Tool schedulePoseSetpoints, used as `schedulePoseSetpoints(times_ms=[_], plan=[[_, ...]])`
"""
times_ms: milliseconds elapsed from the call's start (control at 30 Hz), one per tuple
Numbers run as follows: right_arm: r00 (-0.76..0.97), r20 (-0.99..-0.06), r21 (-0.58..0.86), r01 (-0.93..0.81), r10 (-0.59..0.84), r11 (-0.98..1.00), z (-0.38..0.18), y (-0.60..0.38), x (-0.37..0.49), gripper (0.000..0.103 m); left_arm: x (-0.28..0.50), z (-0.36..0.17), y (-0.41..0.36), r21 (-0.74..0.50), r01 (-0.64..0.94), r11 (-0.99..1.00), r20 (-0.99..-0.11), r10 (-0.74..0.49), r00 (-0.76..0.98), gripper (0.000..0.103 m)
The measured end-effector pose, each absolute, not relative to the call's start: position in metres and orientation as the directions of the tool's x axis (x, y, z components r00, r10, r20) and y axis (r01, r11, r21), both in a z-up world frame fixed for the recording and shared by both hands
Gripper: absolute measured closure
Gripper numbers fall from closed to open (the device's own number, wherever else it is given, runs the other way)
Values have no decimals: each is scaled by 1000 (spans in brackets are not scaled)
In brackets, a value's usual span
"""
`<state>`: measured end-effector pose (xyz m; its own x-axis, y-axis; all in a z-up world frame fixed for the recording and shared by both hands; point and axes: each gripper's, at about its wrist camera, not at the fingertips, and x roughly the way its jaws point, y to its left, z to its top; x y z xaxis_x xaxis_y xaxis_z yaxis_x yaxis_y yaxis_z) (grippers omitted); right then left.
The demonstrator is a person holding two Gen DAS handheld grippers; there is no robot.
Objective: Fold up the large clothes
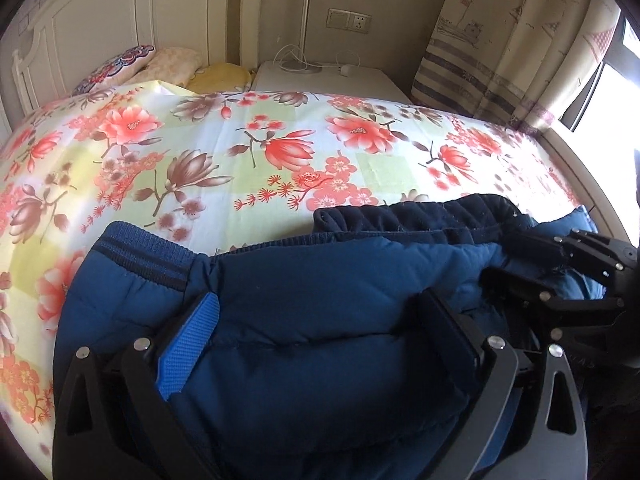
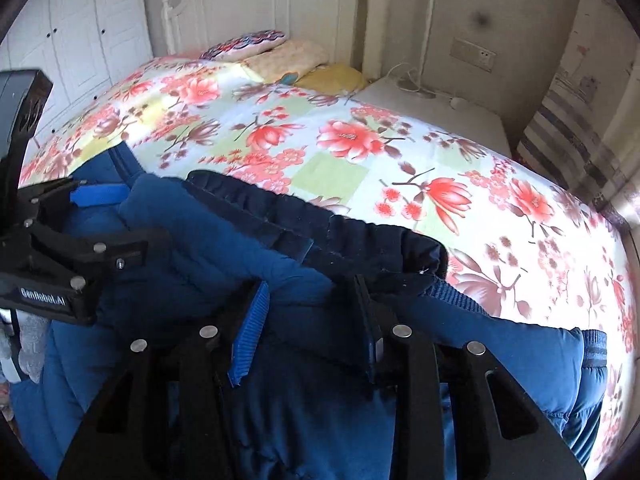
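Observation:
A blue padded jacket [image 1: 312, 308] with a dark navy lining and ribbed cuffs lies bunched at the near edge of the bed; it also shows in the right wrist view [image 2: 192, 236]. My left gripper [image 1: 320, 320] has its jaws wide apart with a thick fold of the jacket bulging between them. My right gripper [image 2: 316, 316] has its jaws apart around a fold of jacket beside the dark lining [image 2: 360, 240]. The right gripper appears at the right of the left wrist view [image 1: 532, 264], and the left gripper at the left of the right wrist view [image 2: 108, 220].
The jacket rests on a floral bedspread [image 1: 260, 152] that stretches away to pillows [image 1: 168, 64] and a white headboard [image 1: 100, 12]. A white bedside table [image 1: 324, 76] with a lamp base stands beyond. Curtains [image 1: 512, 52] and a window are at right.

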<state>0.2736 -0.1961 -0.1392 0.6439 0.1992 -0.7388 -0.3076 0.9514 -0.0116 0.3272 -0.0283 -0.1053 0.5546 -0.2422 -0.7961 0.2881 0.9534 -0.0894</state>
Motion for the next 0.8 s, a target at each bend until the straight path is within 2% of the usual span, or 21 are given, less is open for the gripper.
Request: schedulePoseSetpoints(times_ms=[167, 233, 267, 333, 367, 433, 467, 500, 733, 800], plan=[[673, -726, -88, -296, 142, 951, -138, -187, 269, 74, 325, -91, -49, 29, 299, 954, -835, -142, 532, 4], [670, -726, -69, -298, 157, 952, -138, -191, 270, 74, 316, -70, -64, 38, 355, 934, -793, -189, 580, 3], [670, -724, -63, -299, 163, 952, -137, -193, 270, 74, 314, -64, -73, 94, 358, 929, -757, -167, 632, 3], [672, -721, -59, -300, 167, 952, -137, -194, 268, 74, 322, -76, -85, 173, 337, 925, -746, -100, 659, 2], [671, -724, -66, -303, 163, 951, -138, -193, 268, 74, 331, -89, -85, 160, 324, 932, -767, -89, 636, 2], [679, -719, -89, -302, 149, 949, -138, -189, 265, 74, 352, -111, -69, 2, 301, 954, -841, -161, 516, 2], [679, -717, -77, -302, 158, 950, -138, -191, 265, 74, 356, -113, -58, -73, 286, 955, -835, -215, 506, 2], [677, -716, -61, -303, 169, 951, -138, -193, 266, 74, 357, -114, -52, -99, 274, 957, -828, -232, 510, 2], [778, -621, -107, -202, 93, 974, -110, -207, 235, 74, 360, -122, -57, -76, 277, 958, -823, -218, 525, 2], [762, -647, -203, -130, -34, 971, -113, -220, 236, 68, 361, -124, -58, -80, 278, 957, -822, -221, 525, 2]])
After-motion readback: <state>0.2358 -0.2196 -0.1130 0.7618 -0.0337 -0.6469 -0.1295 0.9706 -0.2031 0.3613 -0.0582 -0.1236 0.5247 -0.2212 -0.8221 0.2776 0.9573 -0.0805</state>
